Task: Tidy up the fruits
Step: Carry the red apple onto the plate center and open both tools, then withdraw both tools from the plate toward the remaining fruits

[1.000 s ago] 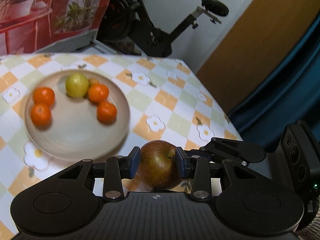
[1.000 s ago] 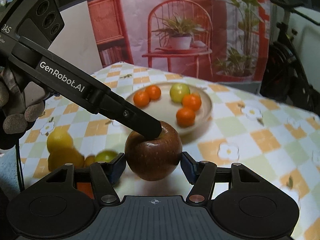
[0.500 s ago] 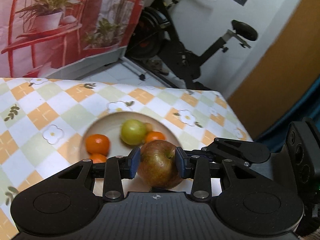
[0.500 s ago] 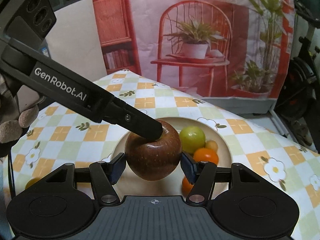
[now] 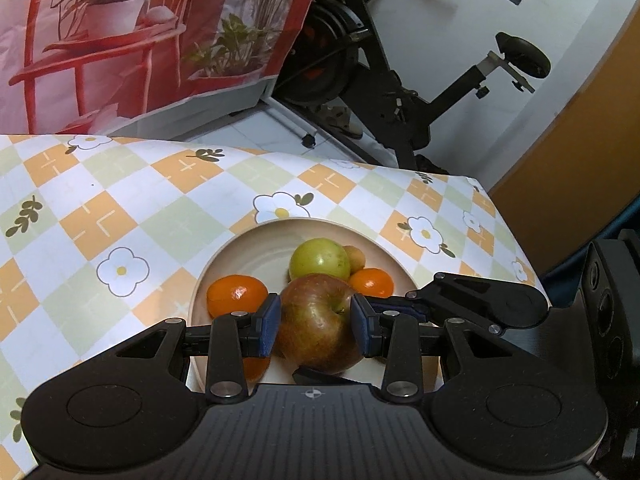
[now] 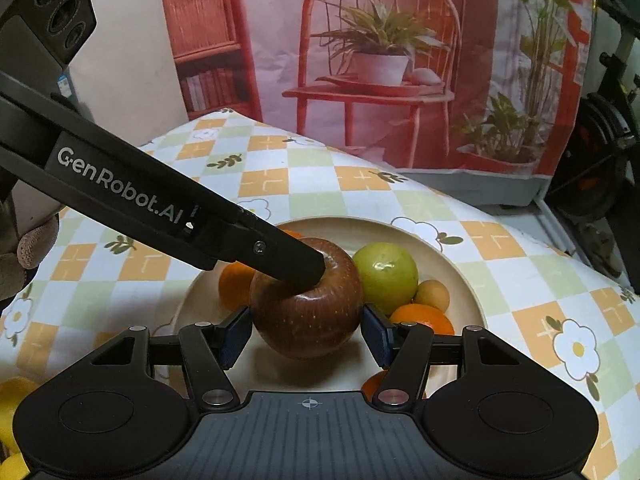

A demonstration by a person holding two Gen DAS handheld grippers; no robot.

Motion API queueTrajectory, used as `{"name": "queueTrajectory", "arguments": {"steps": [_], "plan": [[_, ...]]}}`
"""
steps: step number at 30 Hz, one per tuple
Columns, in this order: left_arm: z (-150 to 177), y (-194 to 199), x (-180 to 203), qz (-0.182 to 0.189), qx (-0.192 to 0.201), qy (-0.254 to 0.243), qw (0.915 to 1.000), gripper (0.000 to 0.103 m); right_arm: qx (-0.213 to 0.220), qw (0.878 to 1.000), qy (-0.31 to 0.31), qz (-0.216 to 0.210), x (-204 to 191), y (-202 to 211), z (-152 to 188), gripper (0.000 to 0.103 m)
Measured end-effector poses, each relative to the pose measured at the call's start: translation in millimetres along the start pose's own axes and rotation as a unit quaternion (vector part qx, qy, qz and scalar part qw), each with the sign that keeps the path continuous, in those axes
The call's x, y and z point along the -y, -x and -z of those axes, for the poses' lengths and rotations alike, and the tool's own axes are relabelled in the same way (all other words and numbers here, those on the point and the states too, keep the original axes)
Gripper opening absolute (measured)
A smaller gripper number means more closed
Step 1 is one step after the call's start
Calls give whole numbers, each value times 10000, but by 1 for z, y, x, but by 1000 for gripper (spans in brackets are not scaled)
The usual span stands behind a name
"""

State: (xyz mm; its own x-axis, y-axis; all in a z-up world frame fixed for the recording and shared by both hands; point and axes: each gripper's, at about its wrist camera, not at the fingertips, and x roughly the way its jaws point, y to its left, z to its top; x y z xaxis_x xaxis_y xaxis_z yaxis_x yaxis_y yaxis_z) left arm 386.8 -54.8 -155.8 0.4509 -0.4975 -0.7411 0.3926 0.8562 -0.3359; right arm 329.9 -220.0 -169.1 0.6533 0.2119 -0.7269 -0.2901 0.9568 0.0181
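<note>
Left gripper (image 5: 315, 324) was clamped on the red apple (image 5: 318, 322), blue pads touching both its sides. Right gripper (image 6: 307, 334) bracketed the same apple (image 6: 307, 300) from the other direction; its pads sat right at the apple's flanks, but contact on the left pad couldn't be confirmed, so can't tell if it was gripping. In the right wrist view, one left-gripper finger (image 6: 280, 258) pressed into the apple's stem dimple from above.

Apple sat over the near part of the beige plate (image 5: 256, 240); whether it rested on the plate or hung above it wasn't clear.

Behind the apple on the plate: green apple (image 5: 319, 259) touching it, small tan fruit (image 5: 354, 256) just beside the green one, tangerine (image 5: 236, 294) left, another tangerine (image 5: 372, 282) right. More orange fruit showed below the jaws, mostly hidden.

Yellow fruit (image 6: 12, 400) at the lower left edge of the right wrist view, off the plate.

Checked floral tablecloth (image 5: 120, 208) under everything. Past the table edge: exercise bike (image 5: 400, 92) and a printed backdrop (image 6: 380, 60) showing a red chair and potted plants.
</note>
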Motion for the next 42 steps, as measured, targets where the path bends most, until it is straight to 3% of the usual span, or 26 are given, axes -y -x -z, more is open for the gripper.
{"name": "queueTrajectory", "arguments": {"steps": [18,23,29,42], "plan": [[0,-1,7,-308,173,-343,9988,41,200,9996,-22,177,-2,3,1,58],[1,0,11,-432,207,-407,9980,41,160,9997,81,147,-3,23,8,58],[5,6,15,-669,291,-411,9965,41,389,9984,-294,284,2,57,23,58],[40,71,30,-723,714,-504,9935,41,991,9873,-1172,413,-15,123,70,58]]}}
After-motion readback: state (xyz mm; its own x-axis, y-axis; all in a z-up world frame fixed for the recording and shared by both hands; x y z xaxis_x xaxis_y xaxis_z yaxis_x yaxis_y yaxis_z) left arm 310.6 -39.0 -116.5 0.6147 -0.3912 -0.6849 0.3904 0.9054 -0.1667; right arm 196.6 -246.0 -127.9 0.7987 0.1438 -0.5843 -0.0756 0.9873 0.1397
